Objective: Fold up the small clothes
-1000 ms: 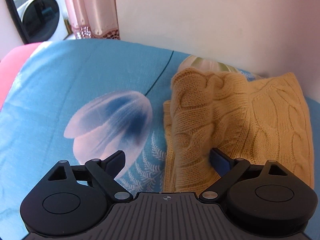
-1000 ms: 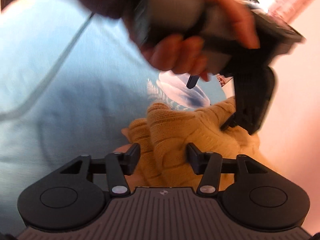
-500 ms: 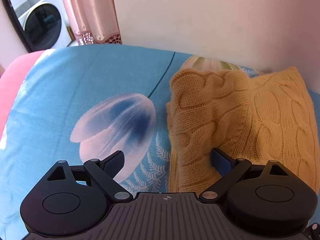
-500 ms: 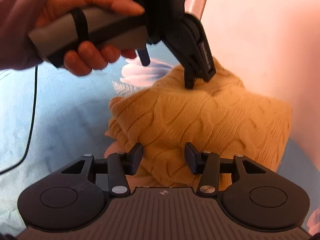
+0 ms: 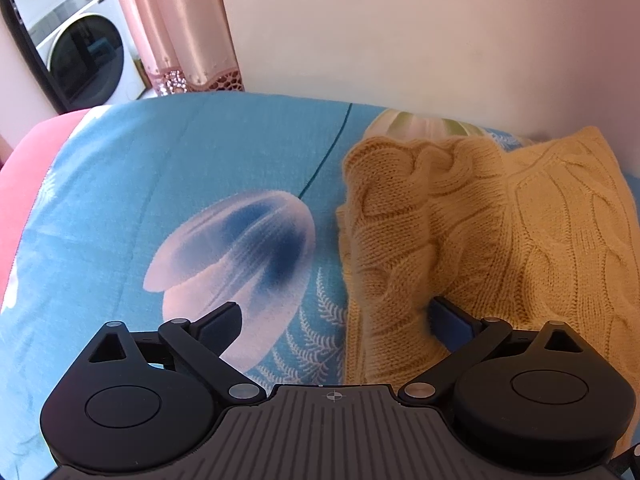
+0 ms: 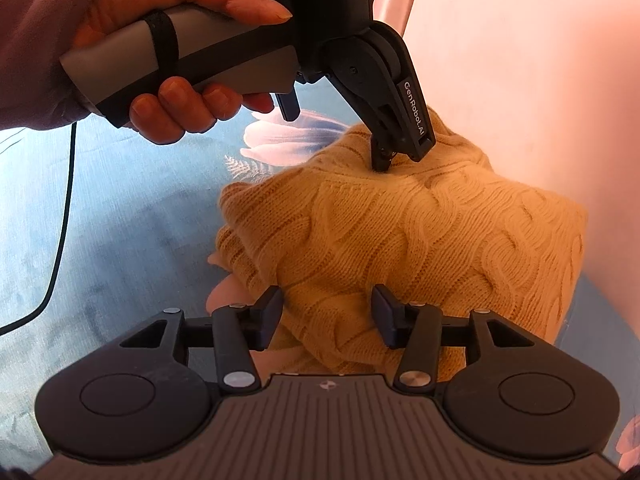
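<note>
A mustard-yellow cable-knit sweater (image 5: 460,216) lies folded in a thick bundle on the blue floral bed sheet (image 5: 168,184), close to the wall. It also shows in the right wrist view (image 6: 420,232). My left gripper (image 5: 334,320) is open wide over the sweater's left edge, one finger pressing on the knit, the other over the sheet. In the right wrist view the left gripper (image 6: 336,132) sits above the bundle's far side. My right gripper (image 6: 326,312) is open, its fingers astride the near fold.
A pale wall (image 5: 420,40) runs right behind the sweater. A pink curtain (image 5: 176,28) and a washing machine (image 5: 80,48) stand at the far left. A pink pillow edge (image 5: 16,192) lies left. A black cable (image 6: 60,224) trails over the sheet.
The right gripper has swung round from a blurred view to face the sweater bundle squarely. The left gripper has lifted and drawn back slightly, still open over the sweater's edge.
</note>
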{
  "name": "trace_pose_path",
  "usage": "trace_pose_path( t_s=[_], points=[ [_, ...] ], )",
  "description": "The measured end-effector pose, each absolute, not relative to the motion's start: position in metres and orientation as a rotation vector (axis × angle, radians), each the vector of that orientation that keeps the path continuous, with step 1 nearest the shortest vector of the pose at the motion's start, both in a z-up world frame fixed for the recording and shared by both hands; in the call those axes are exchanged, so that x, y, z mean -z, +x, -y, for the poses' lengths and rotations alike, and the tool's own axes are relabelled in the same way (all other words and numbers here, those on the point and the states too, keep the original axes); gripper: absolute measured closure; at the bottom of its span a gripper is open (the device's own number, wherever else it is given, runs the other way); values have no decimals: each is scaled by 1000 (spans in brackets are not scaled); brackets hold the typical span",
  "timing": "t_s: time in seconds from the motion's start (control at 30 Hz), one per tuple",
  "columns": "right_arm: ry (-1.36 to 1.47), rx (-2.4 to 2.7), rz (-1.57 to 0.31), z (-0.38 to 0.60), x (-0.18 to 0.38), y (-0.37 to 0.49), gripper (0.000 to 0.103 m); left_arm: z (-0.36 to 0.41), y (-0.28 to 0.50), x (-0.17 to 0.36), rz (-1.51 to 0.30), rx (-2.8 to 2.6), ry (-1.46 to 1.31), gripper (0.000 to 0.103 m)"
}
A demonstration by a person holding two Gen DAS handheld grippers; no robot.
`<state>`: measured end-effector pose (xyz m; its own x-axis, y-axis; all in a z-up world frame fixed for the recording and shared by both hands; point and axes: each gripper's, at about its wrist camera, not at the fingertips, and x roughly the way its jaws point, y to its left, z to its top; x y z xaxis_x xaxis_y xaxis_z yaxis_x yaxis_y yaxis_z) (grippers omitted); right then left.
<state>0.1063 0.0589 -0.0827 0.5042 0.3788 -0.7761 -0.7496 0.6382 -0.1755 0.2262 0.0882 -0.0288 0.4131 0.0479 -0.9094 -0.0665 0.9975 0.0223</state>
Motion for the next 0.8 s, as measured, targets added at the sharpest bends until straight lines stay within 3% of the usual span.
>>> trace_pose_path(
  t_s=[0.37,0.63,0.8],
  points=[
    [-523,-755,-779,-55,78,106,40,-90,231,34,-1144,-62,-15,0],
    [-235,-678,-789,-1,40,124,23,-98,234,40,-1152,-21,-56,0],
    [45,-553,-906,47,43,157,15,-132,238,54,-1201,122,-292,0]
  ],
)
